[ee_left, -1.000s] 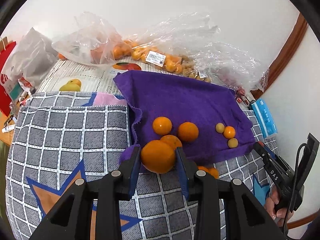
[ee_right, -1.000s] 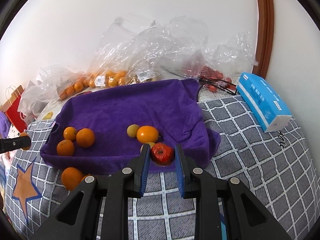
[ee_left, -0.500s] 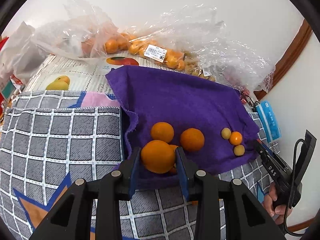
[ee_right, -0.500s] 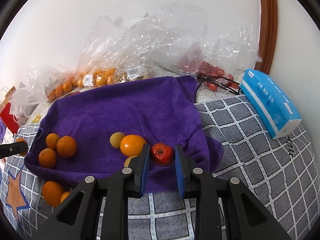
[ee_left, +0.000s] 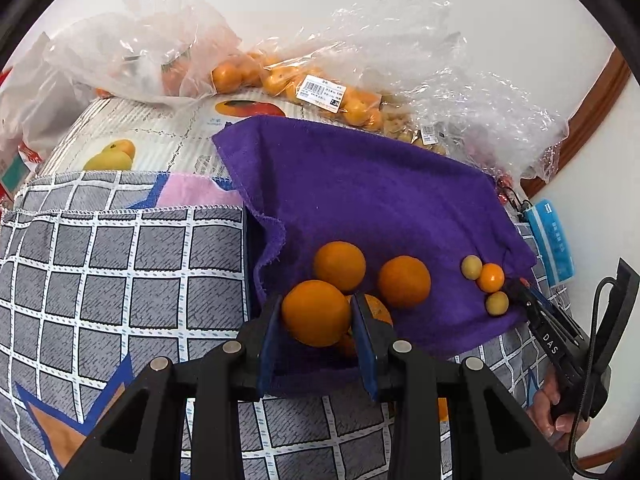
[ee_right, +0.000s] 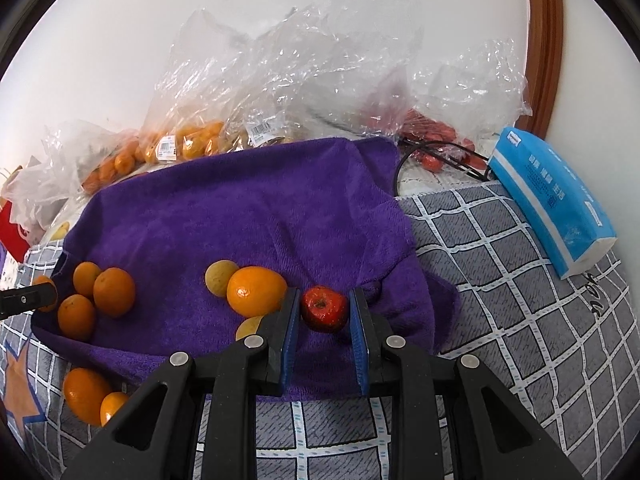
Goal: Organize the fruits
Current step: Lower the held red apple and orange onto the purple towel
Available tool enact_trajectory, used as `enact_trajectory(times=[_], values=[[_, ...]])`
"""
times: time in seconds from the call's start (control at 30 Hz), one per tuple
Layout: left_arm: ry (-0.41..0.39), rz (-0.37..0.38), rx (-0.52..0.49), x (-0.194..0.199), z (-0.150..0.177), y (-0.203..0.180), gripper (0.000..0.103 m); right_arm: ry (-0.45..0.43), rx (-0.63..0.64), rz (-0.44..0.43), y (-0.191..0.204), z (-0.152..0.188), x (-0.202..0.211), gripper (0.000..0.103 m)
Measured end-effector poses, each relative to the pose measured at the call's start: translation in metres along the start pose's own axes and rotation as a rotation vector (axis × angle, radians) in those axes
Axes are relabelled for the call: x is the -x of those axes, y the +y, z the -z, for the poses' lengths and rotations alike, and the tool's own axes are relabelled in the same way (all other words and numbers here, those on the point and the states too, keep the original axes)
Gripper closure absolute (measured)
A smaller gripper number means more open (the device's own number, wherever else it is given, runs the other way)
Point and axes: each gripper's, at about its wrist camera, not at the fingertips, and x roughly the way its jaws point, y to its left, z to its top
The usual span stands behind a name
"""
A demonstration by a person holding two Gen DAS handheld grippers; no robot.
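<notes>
Gripping an orange [ee_left: 316, 312] over the near edge of the purple towel [ee_left: 372, 200], the left gripper [ee_left: 316, 320] is clamped — the right gripper [ee_right: 324, 312] pinches a small red fruit [ee_right: 324, 308] above the same towel.

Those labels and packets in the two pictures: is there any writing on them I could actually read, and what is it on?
"DAS": white letters on the black right tool, seen in the left view.
Price sticker on the bag of oranges: barcode and digits, too small to read.
Second price sticker: blurred, unreadable.
Blue tissue pack: white characters, too blurred to read.
Printed fruit carton: small text, unreadable.
</notes>
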Motion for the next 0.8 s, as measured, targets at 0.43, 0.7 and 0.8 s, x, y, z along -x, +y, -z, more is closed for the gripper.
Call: enact_trajectory(times=[0.43,0.7,0.8], values=[[0.001,-0.009,0.000,-0.0070,0.0015,0.0008,0.070,-0.001,0.017,0.020,0.0026,0.0000,0.0021,0.078],[-0.005,-0.009,-0.006,-0.0086,-0.0003,0.0013,0.070,-0.001,0.025,0.032,0.0048,0.0003,0.0017,0.077],[-0.008,-0.010,-0.010,-0.0087,-0.0004,0.0011,0.070,0.000,0.022,0.030,0.0043,0.0003,0.0018,0.077]])
